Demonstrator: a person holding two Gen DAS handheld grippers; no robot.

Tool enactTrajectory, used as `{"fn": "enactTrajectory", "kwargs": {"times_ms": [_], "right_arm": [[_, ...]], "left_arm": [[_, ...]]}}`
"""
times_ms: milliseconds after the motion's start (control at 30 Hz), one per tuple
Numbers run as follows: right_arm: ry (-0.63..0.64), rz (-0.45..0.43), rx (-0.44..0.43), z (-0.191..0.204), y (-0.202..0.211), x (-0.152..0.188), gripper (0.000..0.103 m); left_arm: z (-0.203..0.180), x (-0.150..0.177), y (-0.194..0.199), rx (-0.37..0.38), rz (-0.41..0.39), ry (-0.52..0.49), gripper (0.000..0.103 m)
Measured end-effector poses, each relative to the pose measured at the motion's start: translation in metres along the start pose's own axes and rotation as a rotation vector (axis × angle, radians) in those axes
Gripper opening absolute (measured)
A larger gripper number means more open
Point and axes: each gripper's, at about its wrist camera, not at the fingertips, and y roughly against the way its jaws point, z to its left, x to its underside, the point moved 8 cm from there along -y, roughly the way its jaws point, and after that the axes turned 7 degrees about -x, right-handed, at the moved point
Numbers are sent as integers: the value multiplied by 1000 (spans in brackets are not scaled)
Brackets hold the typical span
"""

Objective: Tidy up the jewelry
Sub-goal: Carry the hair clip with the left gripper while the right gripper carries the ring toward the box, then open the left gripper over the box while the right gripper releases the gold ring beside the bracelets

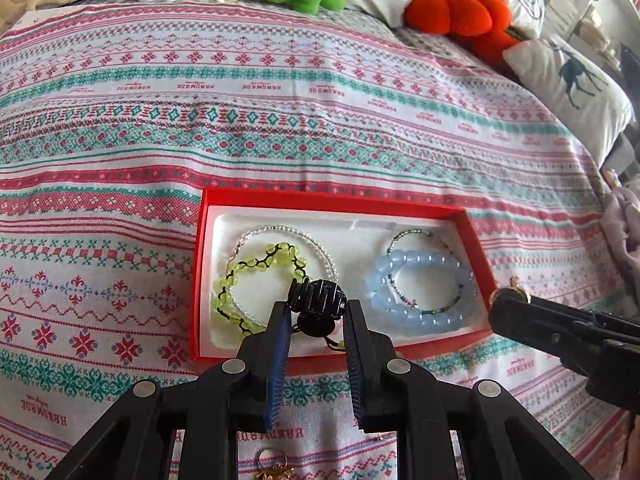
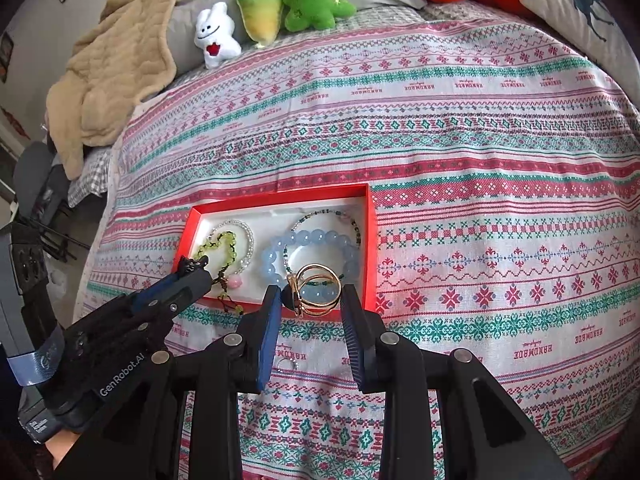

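A red box [image 1: 336,199] with a white lining lies on the patterned bedspread; it also shows in the right wrist view [image 2: 371,240]. Inside lie a yellow-green bead bracelet [image 1: 244,268], a clear bead bracelet [image 1: 320,246], a pale blue bead bracelet [image 1: 424,276] and a thin dark-bead bracelet [image 1: 408,236]. My left gripper [image 1: 318,308] is shut on a black bead bracelet [image 1: 318,294] over the box's near edge. My right gripper [image 2: 308,294] is shut on a gold ring piece [image 2: 316,290] above the box's near right corner.
Plush toys [image 2: 260,12] and an orange pumpkin cushion [image 1: 460,10] line the far edge of the bed. A beige blanket [image 2: 108,80] lies far left. Small gold jewelry [image 1: 276,468] and a small ring [image 2: 288,364] lie on the bedspread below the grippers.
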Motion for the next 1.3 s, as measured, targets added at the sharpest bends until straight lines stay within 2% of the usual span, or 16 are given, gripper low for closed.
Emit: {"fn": "enactTrajectory", "kwargs": {"times_ms": [233,300,367,400,600,1033,1300], "right_arm": [[-35,-1,0,-14,1,-3,32],[-39,2,-2,-16,0,-3,32],[-41,1,-3,-16,0,-3,32],[-41,0,-4,-17,0,-4,32],[-33,-12,-16,-12,-1,-8,32],[27,13,3,4,-21,-10,32],[55,17,32,7,-31,-10,32]], "left_arm": [[2,-2,-11,-28,-3,-8,22],[2,-2,-11,-22,-2,-6,25],[2,-2,-7,-17,-7,-8,39],[2,-2,-5,-16,-12,-10,42],[3,0,14,-5,-32,-14,46],[16,26,44,-50,-22,-37,74],[28,41,50,-54,21,-35,78]]}}
